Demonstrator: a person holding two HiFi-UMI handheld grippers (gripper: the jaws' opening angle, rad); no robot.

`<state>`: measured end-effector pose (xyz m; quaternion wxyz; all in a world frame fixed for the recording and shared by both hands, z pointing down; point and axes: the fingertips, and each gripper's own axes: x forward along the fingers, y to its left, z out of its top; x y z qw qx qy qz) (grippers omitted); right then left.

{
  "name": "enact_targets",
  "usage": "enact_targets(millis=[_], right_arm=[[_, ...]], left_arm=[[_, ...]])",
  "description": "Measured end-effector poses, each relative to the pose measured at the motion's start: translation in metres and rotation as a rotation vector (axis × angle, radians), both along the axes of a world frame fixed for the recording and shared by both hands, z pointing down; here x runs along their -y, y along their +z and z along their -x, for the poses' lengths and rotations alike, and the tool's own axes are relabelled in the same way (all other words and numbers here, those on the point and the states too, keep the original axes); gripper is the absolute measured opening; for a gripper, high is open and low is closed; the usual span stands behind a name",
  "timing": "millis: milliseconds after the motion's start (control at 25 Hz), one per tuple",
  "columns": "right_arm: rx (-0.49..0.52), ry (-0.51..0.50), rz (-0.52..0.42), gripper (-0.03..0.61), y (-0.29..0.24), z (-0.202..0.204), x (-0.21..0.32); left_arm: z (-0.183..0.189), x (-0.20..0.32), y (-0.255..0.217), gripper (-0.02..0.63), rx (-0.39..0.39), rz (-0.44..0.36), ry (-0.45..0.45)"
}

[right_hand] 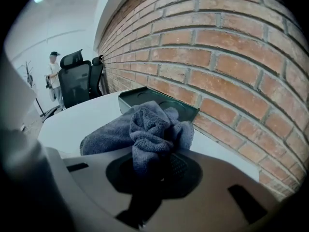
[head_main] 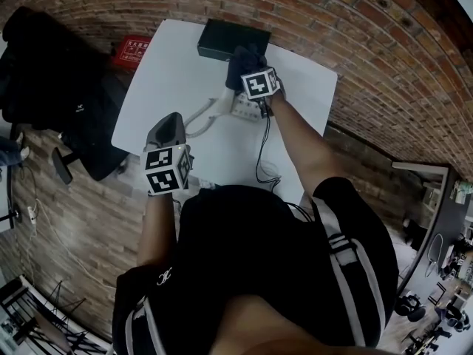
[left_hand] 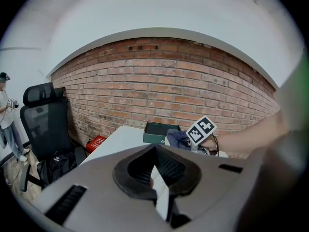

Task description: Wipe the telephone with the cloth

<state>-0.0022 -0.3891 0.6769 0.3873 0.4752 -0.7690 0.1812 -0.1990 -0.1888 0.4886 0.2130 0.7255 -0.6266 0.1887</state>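
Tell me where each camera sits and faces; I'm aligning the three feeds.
Head view: on the person's head, steeply down at the white table; shows torso, both forearms, left gripper, right gripper.
Left gripper view: rides the left gripper, faces across the table to the brick wall; shows its own jaws and the right forearm.
Right gripper view: rides the right gripper, faces along the wall; shows its jaws shut on the cloth.
Shared: both gripper views catch the green box and black office chair.

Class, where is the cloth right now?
In the right gripper view the cloth is bunched between the jaws of the right hand-held gripper, at the far side of the white table, just before the dark green box.
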Motion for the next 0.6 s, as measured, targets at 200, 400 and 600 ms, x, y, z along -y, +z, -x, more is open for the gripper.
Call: enact_targets(millis=[200,400,600], right_arm=[[0.008,0.050,0.006,0.034,0.000,-0.032,-0.003],[-0.036,0.048,0.014,0.034,0.000,-0.049,-0.008],[-0.082,0.006,0.062,0.032,0.005,-0.045,-0.024]], left_arm=[[-0.008,0.006,-0.002,-0.003,-0.002,-0.006,0.028],[-0.019,0.010,-0.005,-0.003,0.001,-0.015,0.067],[-0.024,0.011,-0.006,-0.003,-0.002,-0.010,0.088]])
